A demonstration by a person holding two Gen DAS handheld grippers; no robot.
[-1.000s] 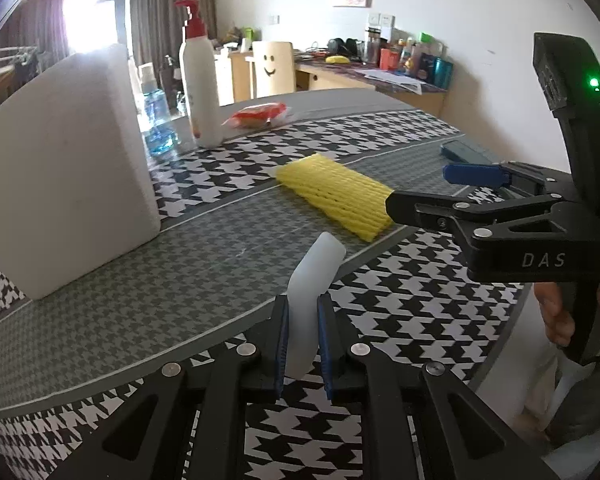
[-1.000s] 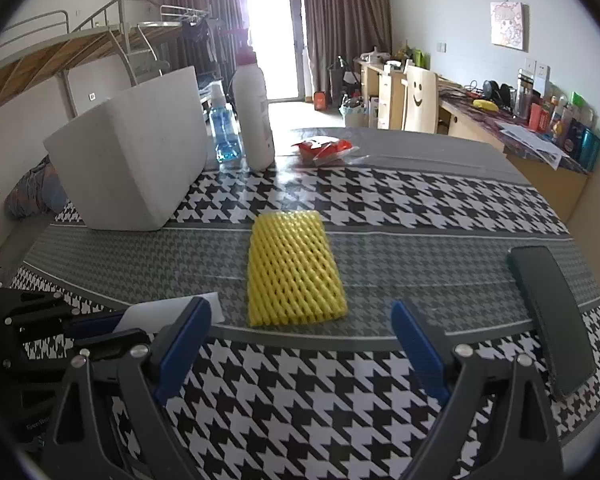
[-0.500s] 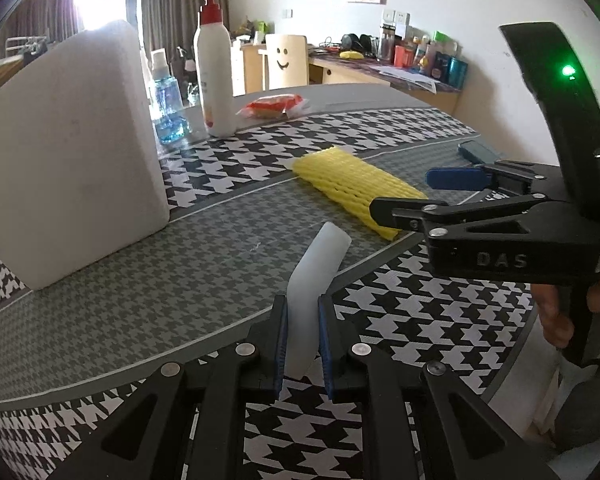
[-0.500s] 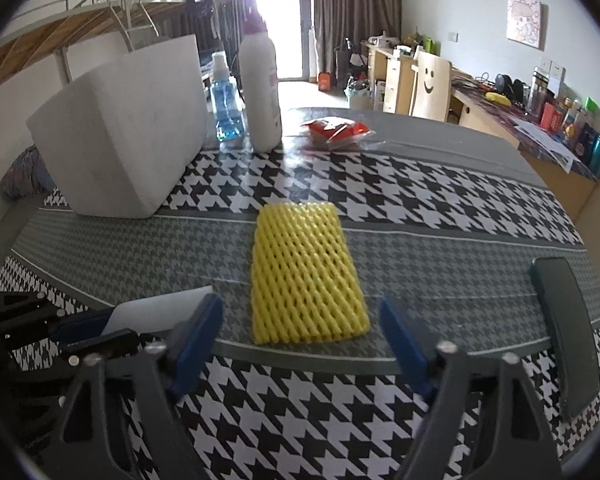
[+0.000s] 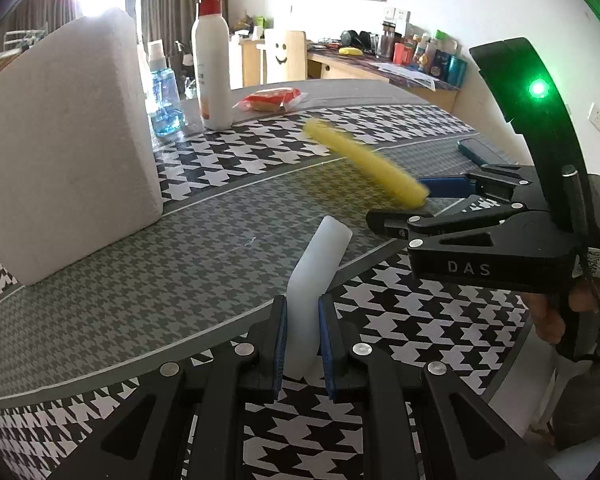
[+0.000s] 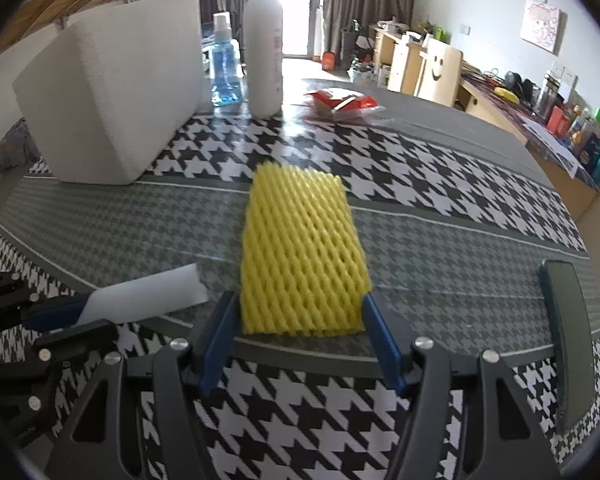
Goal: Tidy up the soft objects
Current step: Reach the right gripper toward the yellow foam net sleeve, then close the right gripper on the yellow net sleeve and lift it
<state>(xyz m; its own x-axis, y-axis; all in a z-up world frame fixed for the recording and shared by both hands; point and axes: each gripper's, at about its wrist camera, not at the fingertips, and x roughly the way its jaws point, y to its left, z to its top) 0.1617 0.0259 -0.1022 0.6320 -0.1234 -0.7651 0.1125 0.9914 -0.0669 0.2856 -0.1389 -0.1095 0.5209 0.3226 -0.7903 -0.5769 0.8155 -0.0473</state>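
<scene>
My left gripper (image 5: 303,344) is shut on a white foam strip (image 5: 316,284) that sticks forward above the table; the strip also shows in the right wrist view (image 6: 140,300). A yellow foam net sleeve (image 6: 302,248) sits between the pads of my right gripper (image 6: 300,344), which touch its near sides. In the left wrist view the sleeve (image 5: 364,160) is blurred and raised off the table, with its near end at the right gripper (image 5: 424,208). A large white foam block (image 5: 60,152) stands at the left, also in the right wrist view (image 6: 112,108).
A white pump bottle (image 5: 212,64), a blue spray bottle (image 5: 162,92) and a red snack packet (image 5: 272,98) stand at the back of the houndstooth table (image 5: 100,280). A dark phone (image 6: 568,336) lies at the right.
My right gripper moved forward around the yellow sleeve and closed on its near end. The sleeve has come up off the table. My left gripper still holds the white strip.
</scene>
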